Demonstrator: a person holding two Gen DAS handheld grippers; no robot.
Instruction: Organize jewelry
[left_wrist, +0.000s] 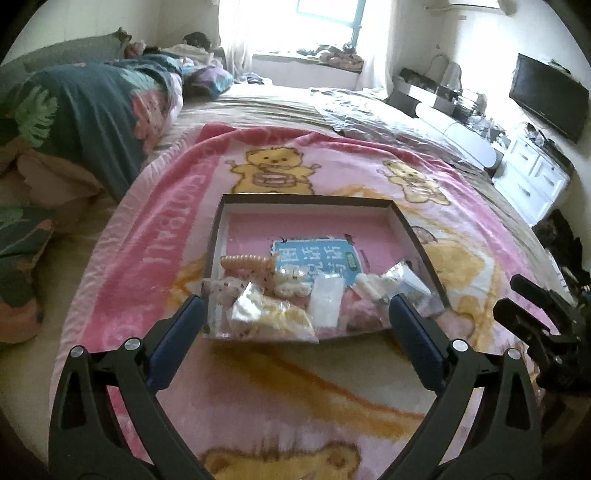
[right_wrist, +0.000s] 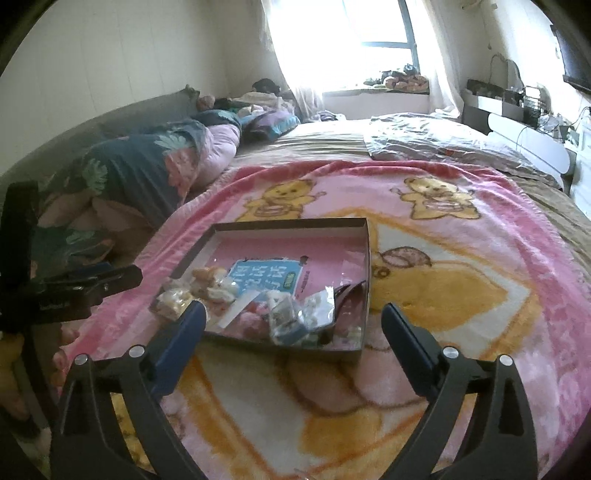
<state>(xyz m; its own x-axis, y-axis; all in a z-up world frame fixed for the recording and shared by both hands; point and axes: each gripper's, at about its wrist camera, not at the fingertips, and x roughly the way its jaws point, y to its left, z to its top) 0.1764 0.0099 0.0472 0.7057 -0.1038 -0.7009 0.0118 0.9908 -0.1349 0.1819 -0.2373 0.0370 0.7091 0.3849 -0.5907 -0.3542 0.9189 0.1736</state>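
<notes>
While both our claws, left (left_wrist: 295, 314) and right (right_wrist: 293, 321), gape empty, bagged jewelry (left_wrist: 273, 314) crowds the box (left_wrist: 310, 201).

A fluffy, matt fleece blanket (left_wrist: 258, 387), pink with yellow bears, covers the bed. On it sits a shallow cardboard box (left_wrist: 413, 229), dull dark outside, with a smooth pink printed lining. Inside lie small, glossy, crinkled clear plastic bags (left_wrist: 325, 301). Each claw has matt black plastic arms, shiny metal rivets and dull blue pads (left_wrist: 181, 332).
</notes>
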